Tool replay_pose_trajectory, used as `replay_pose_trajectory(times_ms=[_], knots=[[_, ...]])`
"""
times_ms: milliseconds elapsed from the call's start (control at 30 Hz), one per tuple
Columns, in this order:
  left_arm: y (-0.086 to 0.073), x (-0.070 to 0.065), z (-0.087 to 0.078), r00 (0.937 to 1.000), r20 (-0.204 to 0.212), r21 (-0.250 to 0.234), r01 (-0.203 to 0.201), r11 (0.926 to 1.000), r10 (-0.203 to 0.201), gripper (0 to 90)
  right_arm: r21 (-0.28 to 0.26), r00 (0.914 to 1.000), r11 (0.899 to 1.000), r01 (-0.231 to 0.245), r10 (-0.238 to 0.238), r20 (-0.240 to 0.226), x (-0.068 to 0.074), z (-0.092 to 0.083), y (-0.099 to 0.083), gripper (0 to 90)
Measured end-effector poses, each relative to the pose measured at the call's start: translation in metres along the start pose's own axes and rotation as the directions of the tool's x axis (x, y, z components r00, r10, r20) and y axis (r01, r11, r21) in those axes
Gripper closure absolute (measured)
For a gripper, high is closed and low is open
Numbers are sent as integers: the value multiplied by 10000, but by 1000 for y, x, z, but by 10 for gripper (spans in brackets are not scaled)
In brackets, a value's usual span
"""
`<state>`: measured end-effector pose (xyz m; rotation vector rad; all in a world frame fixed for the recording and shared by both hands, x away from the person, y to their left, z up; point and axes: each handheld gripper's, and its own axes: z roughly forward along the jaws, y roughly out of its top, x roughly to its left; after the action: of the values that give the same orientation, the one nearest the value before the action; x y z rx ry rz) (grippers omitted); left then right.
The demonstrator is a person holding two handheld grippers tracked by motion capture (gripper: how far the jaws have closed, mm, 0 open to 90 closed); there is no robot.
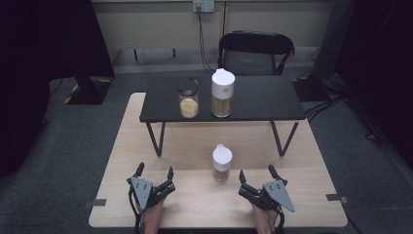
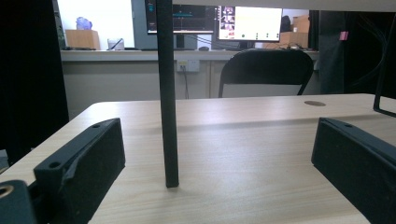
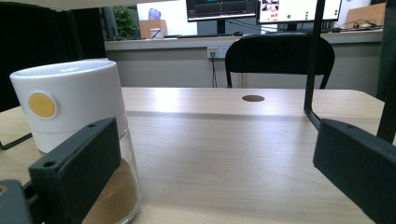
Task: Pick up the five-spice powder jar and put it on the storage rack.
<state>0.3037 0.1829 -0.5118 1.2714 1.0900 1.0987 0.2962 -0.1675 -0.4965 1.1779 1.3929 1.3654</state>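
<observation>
With both jaws spread, the right gripper (image 1: 257,175) — just right of the small jar (image 1: 221,163) — should straddle its glass body squarely before squeezing.

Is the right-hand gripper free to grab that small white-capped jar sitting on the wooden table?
Probably yes. The right gripper rests open on the wooden table, with the small white-capped jar just off to its left. Nothing lies between them, and the black shelf stands farther back.
</observation>
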Motion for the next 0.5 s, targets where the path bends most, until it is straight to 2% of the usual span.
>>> replay_pose_trajectory(times_ms=[200,500], knots=[[0,0,0,10000,1,-2,0,10000,0,21,-164,10000,9999,3,-5,-92,3,-3,4,0],[0,0,0,10000,0,0,-3,10000,3,21,-167,9989,9998,-50,42,-464,8,-6,10,0]])
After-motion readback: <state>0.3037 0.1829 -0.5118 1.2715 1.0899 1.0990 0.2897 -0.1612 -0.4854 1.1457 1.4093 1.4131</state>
